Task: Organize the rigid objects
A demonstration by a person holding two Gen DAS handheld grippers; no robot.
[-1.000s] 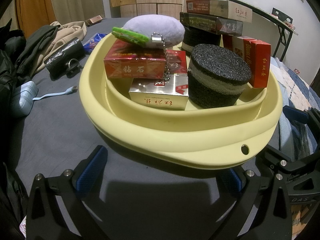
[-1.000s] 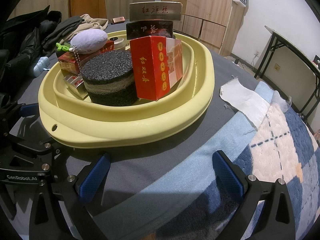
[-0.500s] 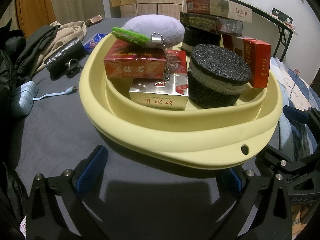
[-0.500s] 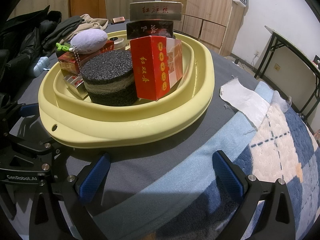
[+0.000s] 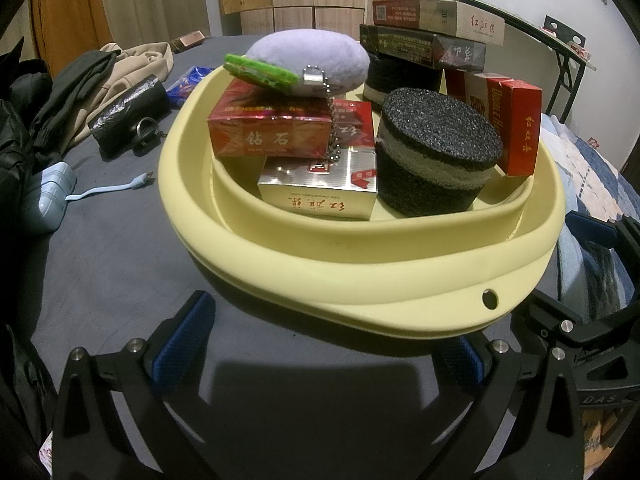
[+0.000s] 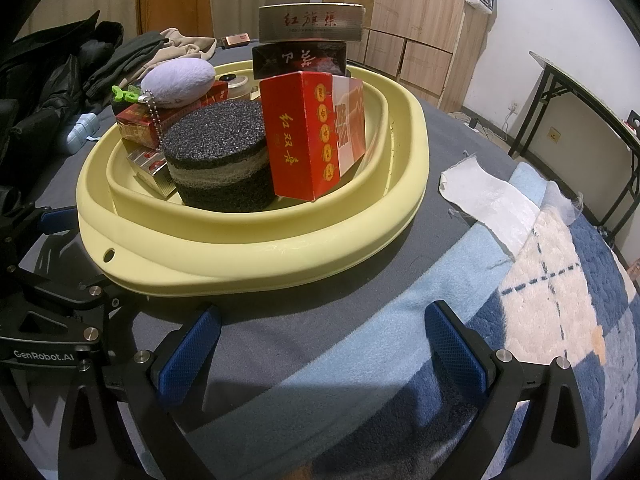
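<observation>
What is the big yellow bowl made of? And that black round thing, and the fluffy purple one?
Yellow basin: probably soft matte plastic or silicone, with smooth folded rings. Black round block: looks like coarse sponge, grainy and full of holes. Purple keychain: plush fabric, fuzzy.

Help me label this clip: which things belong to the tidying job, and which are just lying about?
Job:
yellow basin
red boxes
silver box
black foam pucks
stacked long cartons
lilac plush keychain

Lying about:
clothes
black pouch
pale blue charger
white cloth
patterned blanket
</observation>
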